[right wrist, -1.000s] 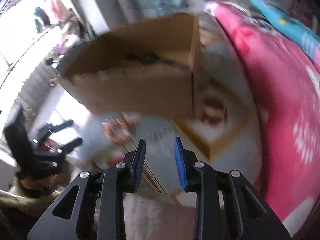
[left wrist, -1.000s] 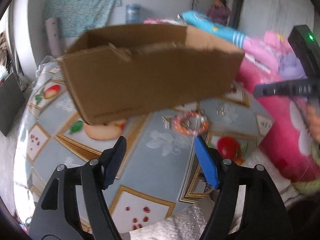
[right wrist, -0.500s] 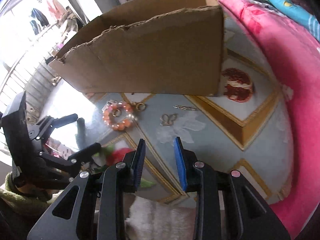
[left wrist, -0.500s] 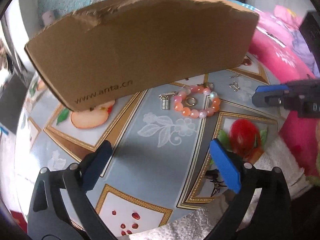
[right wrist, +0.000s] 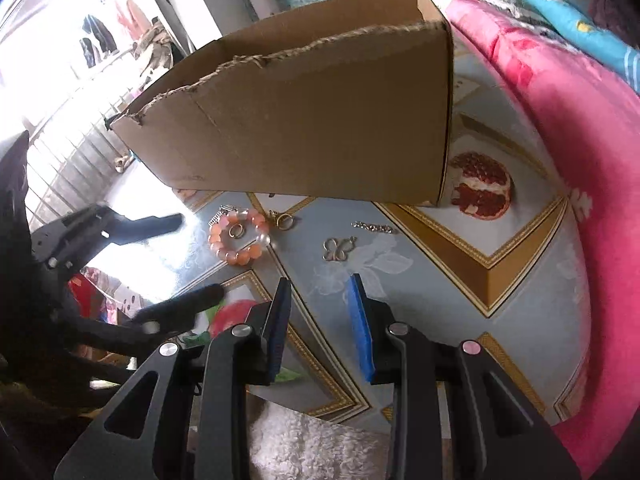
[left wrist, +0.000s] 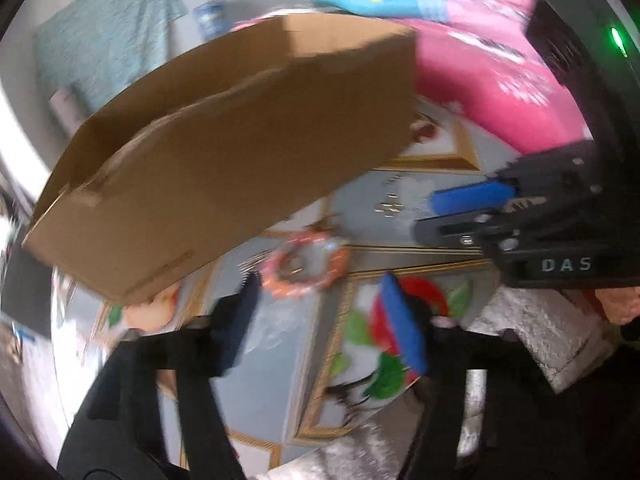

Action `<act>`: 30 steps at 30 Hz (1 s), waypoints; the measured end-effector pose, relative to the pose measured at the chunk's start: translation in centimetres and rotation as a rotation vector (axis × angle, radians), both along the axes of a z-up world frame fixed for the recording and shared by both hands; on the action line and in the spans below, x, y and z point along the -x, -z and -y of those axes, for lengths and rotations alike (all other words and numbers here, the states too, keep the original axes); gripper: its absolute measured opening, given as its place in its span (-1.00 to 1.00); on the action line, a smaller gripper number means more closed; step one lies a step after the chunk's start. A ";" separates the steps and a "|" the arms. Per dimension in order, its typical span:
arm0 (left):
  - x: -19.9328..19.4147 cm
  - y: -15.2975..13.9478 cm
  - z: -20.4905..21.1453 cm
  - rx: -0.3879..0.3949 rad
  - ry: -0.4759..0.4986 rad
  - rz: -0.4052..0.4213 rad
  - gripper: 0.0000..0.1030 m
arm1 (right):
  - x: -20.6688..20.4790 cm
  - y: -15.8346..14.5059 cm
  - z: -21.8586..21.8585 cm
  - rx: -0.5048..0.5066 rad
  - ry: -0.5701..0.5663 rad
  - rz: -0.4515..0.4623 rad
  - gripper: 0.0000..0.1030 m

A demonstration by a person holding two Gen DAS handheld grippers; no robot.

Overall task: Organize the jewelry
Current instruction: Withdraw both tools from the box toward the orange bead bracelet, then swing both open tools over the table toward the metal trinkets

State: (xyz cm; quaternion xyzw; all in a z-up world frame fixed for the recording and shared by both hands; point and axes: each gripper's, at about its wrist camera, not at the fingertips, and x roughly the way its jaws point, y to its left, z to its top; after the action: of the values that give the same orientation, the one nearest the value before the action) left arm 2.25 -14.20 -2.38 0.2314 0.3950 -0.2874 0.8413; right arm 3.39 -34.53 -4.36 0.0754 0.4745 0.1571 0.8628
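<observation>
front: cardboard box (right wrist: 320, 120) blocks | beside bracelet (right wrist: 239, 239): seemingly clear

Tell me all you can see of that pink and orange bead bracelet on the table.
The bead bracelet is a closed ring of round, glossy beads, mostly orange and pink with a few pale, almost clear ones. It lies flat on the patterned tablecloth, just in front of the cardboard box. A small gold ring sits inside its loop, and a small silvery piece lies against its far left edge. Neither tool touches it.
</observation>
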 end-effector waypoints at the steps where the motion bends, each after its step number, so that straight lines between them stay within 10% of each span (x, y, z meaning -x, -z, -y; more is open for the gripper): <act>1: -0.1 0.3 0.8 -0.018 0.026 0.000 -0.09 | -0.1 0.1 0.1 -0.001 0.007 -0.004 -0.43; 14: -2.0 1.3 2.0 -0.082 0.020 -0.053 -0.45 | -1.1 0.5 -0.1 -0.010 -0.019 -0.018 -0.43; 20: -3.0 1.2 1.5 0.010 0.016 -0.149 -0.83 | -1.3 0.6 0.1 -0.020 -0.021 -0.015 -0.43; 30: -3.5 -3.0 -3.1 0.227 -0.021 -0.159 -0.83 | -1.2 0.4 -0.1 -0.005 -0.018 -0.021 -0.43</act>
State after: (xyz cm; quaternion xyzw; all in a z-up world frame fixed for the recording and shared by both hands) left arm 5.75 -11.13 0.66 0.1072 0.4276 -0.3389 0.8311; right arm 4.56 -34.45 -4.79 0.0748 0.4838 0.1653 0.8562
